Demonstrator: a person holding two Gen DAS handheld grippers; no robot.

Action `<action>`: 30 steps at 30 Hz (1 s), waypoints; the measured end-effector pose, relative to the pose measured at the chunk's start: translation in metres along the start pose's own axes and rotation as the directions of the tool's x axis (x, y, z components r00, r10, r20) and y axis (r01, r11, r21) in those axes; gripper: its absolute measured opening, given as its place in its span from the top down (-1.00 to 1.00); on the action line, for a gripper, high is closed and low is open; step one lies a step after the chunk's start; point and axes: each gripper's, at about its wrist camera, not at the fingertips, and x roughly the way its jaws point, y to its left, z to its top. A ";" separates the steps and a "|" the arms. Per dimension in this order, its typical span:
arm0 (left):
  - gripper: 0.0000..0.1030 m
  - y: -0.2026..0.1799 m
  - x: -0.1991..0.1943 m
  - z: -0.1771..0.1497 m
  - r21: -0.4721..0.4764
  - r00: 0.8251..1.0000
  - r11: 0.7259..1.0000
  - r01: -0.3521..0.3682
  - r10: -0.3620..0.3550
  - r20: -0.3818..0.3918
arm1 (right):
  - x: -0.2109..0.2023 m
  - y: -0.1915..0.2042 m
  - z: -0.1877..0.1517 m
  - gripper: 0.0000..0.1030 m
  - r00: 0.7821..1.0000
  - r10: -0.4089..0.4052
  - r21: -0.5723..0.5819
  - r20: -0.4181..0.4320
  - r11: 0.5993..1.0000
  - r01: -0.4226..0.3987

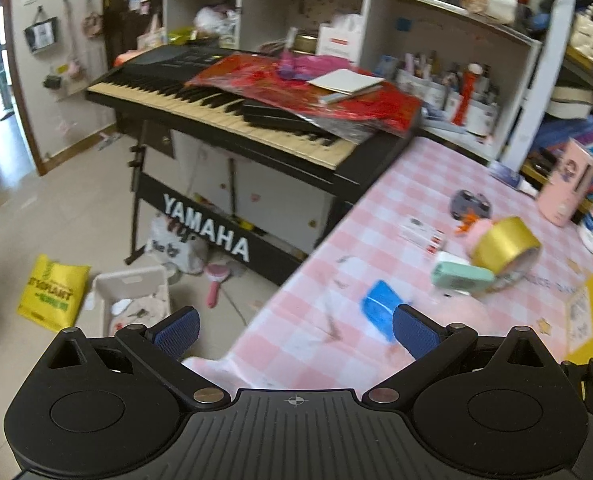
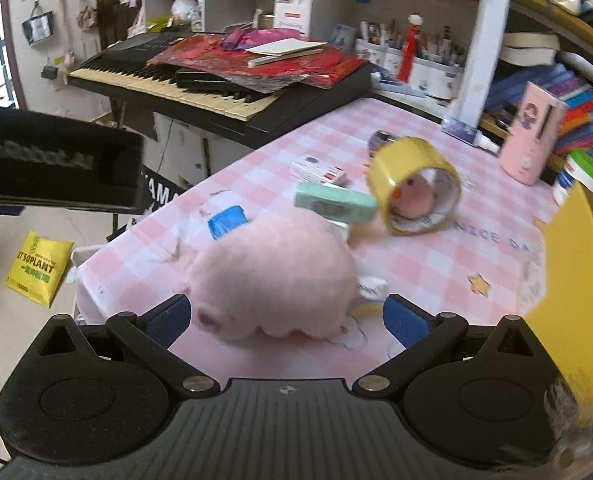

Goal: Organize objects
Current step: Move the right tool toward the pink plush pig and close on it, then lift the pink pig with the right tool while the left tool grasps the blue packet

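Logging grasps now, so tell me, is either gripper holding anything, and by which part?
Nothing is held. The left gripper is open over the table edge; the right gripper is open, fingers either side of the pink plush, not clamped.

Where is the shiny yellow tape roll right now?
The yellow tape roll stands on its edge on the pink checked table, in the middle right of the right wrist view. It touches the mint green box, beyond the pink plush toy.

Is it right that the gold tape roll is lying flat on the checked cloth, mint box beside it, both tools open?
Not quite: the tape roll stands on its edge, hole facing the right wrist view. The mint box sits beside it, and both the left tool and right tool are open.
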 end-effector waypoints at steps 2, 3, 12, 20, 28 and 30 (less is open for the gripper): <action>-1.00 0.004 0.003 0.003 -0.012 1.000 1.000 -0.017 0.017 -0.002 | 0.010 0.004 0.003 -1.00 1.000 0.007 -0.030 -0.008 1.000 -0.007; -1.00 0.006 0.005 0.004 -0.019 1.000 0.999 -0.026 0.026 -0.003 | 0.016 0.006 0.005 -1.00 1.000 0.011 -0.046 -0.014 0.999 -0.011; -1.00 0.011 0.019 0.012 -0.043 0.999 0.998 -0.039 0.038 -0.016 | 0.045 0.012 0.012 -1.00 1.000 0.025 -0.172 0.002 0.985 -0.024; -1.00 -0.005 0.032 0.019 -0.008 1.000 1.000 0.013 -0.013 -0.003 | 0.027 -0.010 0.024 -0.73 0.999 0.022 -0.134 0.035 0.991 -0.017; -0.85 -0.041 0.062 0.014 0.108 0.995 0.990 0.093 -0.087 -0.058 | -0.006 -0.045 0.034 -0.74 0.943 -0.264 -0.075 0.202 0.956 0.284; -0.70 -0.051 0.070 0.011 0.156 0.992 0.981 0.115 -0.105 -0.072 | -0.013 -0.051 0.036 -0.74 0.921 -0.300 -0.064 0.249 0.943 0.325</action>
